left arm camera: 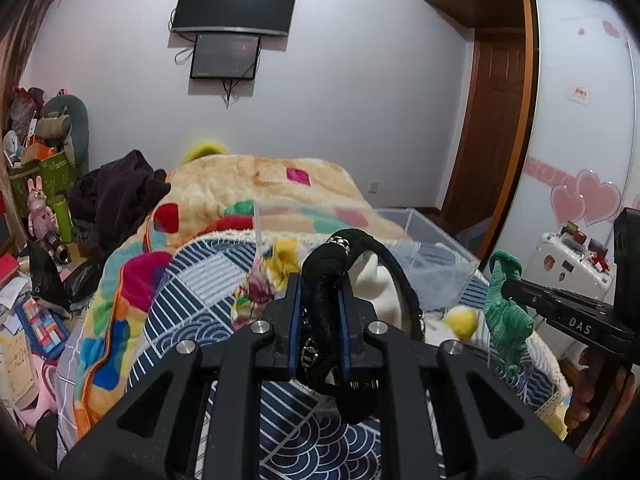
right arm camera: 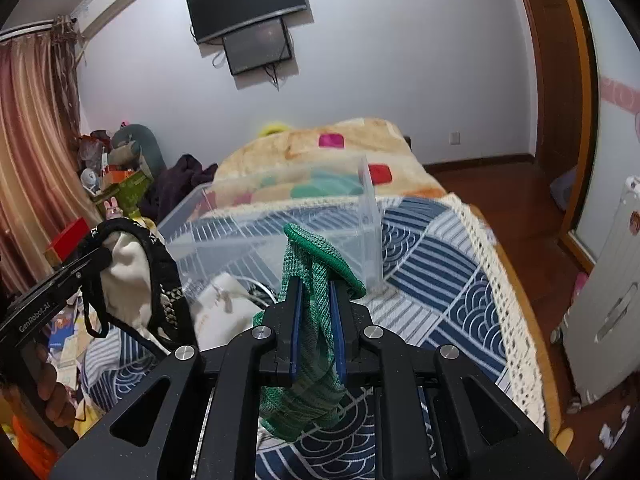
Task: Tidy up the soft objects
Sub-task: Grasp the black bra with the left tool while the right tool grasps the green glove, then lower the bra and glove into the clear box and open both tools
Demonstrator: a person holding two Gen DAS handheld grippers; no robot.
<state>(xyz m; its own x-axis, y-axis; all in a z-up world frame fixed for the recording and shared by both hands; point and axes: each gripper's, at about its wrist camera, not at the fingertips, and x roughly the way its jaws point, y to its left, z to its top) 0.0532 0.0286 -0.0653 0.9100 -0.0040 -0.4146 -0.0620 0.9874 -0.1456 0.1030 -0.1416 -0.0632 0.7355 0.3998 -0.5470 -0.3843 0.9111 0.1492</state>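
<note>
Item: clear plastic bin (right arm camera: 280, 220), open-topped, standing on the bed (right arm camera: 440, 264) over a blue-and-white patterned quilt; destination for the soft goods, by my reading.

Step in hand (judged): carrying both pieces over the bin wall for release. Done well, each piece is lifted high enough that its hanging tail clears the rim, then released over the bin floor, one side at a time, so that the black loops do not snag the other tongs.

Left tongs (left arm camera: 319, 312): pressed nearly together, pinching a black lace garment (left arm camera: 332, 256) with a cream lining; it is held in the air, short of the bin.

Right tongs (right arm camera: 314, 320): likewise narrow, pinching a green knitted piece (right arm camera: 308, 280) (perhaps a sock), which bunches above the fingers and droops below them, just before the bin's near wall.
</note>
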